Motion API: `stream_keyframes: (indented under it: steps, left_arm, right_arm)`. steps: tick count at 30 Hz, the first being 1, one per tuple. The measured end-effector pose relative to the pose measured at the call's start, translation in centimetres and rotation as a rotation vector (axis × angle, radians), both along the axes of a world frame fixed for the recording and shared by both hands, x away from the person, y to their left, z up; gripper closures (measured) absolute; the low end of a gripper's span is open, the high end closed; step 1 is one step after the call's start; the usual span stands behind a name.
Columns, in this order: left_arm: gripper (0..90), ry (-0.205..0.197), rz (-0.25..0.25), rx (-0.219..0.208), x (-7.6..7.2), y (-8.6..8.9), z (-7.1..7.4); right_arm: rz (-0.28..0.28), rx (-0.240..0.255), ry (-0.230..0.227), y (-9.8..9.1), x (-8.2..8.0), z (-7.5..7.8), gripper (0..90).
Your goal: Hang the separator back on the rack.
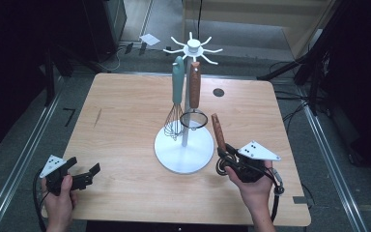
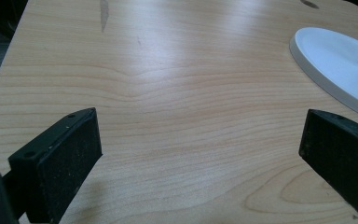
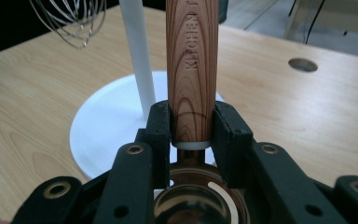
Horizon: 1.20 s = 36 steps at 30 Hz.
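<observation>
Both hands sit at the table's near edge, left idle, right gripping.

Left gripper (image 1: 84, 176) hovers low over bare wood, jaws wide apart, nothing between them. Moving right: white rack (image 1: 184, 147) carries a teal whisk (image 1: 176, 98) and small strainer (image 1: 193, 101). My right gripper (image 1: 228, 159) is clamped on the wooden-handled utensil (image 1: 218, 131), just right of the rack's base.

Lab recording space, bare wooden table (image 1: 125, 121), black surrounds, floor cables (image 1: 294, 113)

"KITCHEN" is stamped along the wooden handle (image 3: 192, 70).
</observation>
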<state>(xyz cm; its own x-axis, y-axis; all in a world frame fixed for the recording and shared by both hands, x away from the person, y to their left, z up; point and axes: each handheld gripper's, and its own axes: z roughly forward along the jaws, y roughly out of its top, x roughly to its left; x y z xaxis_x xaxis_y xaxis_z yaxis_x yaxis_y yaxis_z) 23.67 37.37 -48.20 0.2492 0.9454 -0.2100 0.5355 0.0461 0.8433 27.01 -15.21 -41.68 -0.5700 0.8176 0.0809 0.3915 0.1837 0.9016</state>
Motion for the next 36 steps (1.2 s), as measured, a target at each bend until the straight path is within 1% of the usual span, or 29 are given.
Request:
stream_keyframes:
  steps: [3,5,6,9,15,17,19,21,22,25,28,30,33,36]
  left_arm:
    - [0.0,0.003,0.004,-0.011,0.1,0.1,-0.1]
    - [0.0,0.005,0.002,-0.009,0.2,0.1,-0.2]
    - [0.0,0.006,0.003,-0.002,0.2,0.0,-0.2]
    - [0.0,0.005,0.0,0.011,0.2,-0.2,-0.2]
    - [0.0,0.008,-0.001,0.012,0.3,-0.3,-0.2]
    - [0.0,0.01,-0.006,0.015,0.3,-0.3,-0.2]
    - [0.0,0.006,-0.004,0.021,0.2,-0.4,-0.2]
    - [0.0,0.006,0.001,0.031,0.2,-0.5,-0.2]
    - [0.0,0.006,0.003,0.036,0.2,-0.5,-0.1]
    - [0.0,-0.001,0.009,0.045,0.1,-0.6,-0.1]
    - [0.0,-0.006,0.012,0.048,0.1,-0.7,-0.1]
    - [0.0,-0.008,0.014,0.051,0.1,-0.7,-0.1]
    - [0.0,-0.01,0.015,0.053,0.0,-0.7,-0.1]
    - [0.0,-0.01,0.018,0.05,0.1,-0.7,-0.1]
  right_arm:
    - [-0.009,0.009,-0.035,0.0,-0.3,0.6,71.2]
    - [-0.028,0.02,-0.054,0.0,-0.5,0.9,71.2]
    - [-0.029,0.028,-0.052,0.0,-0.5,0.9,71.2]
    - [-0.033,0.049,-0.069,-0.1,-0.7,1.1,71.2]
    - [-0.028,0.073,-0.096,-0.2,-1.1,1.7,71.2]
    - [-0.025,0.07,-0.111,-0.2,-1.3,2.0,71.2]
    - [-0.022,0.079,-0.131,-0.2,-1.5,2.4,71.2]
    - [-0.031,0.073,-0.149,-0.1,-1.6,2.6,71.2]
    - [-0.036,0.074,-0.152,0.0,-1.7,2.8,71.2]
    - [-0.027,0.109,-0.155,-0.1,-1.6,3.2,71.2]
    - [-0.025,0.109,-0.165,-0.2,-1.6,3.7,71.2]
    - [-0.023,0.117,-0.171,-0.3,-1.6,4.0,71.2]
    - [-0.016,0.143,-0.183,-0.4,-1.6,4.5,71.2]
    - [-0.011,0.148,-0.198,-0.4,-1.6,5.0,71.2]
